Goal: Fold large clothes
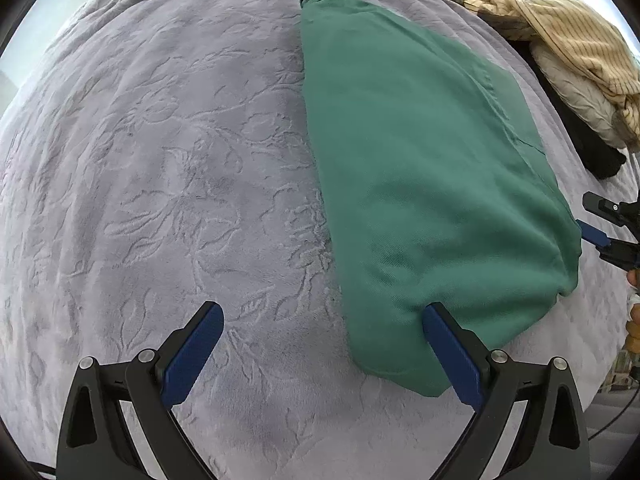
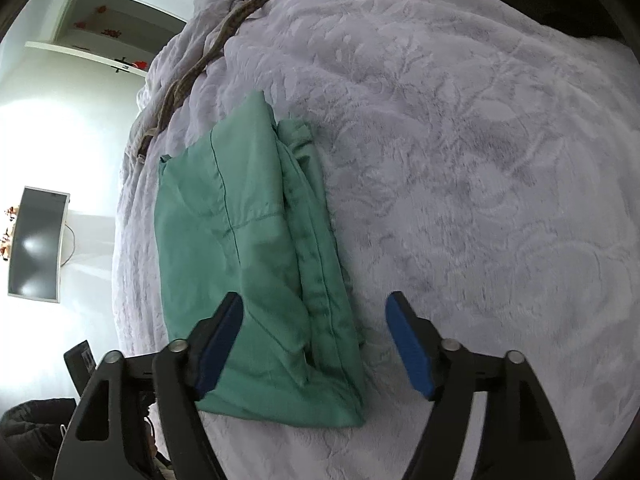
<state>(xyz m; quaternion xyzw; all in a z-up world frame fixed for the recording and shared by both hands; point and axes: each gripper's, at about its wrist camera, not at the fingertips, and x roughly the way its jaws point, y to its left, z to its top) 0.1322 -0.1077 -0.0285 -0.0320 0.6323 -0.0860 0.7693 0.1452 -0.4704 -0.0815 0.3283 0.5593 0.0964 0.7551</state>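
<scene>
The left gripper [image 1: 322, 344] has its jaws spread wide and empty at the near corner of the folded green garment [image 1: 420, 184], one finger just over the cloth edge, and the right gripper [image 2: 314, 338], equally wide and empty, straddles the garment's near layered edge. To take the next fold cleanly, judge that each gripper should close on all stacked layers at matching corners and lift together, keeping the edges aligned on the grey embossed bedspread [image 1: 160, 160]. Farther off, a striped beige cloth [image 1: 576, 44] lies at the bed's edge; no writing is readable.
</scene>
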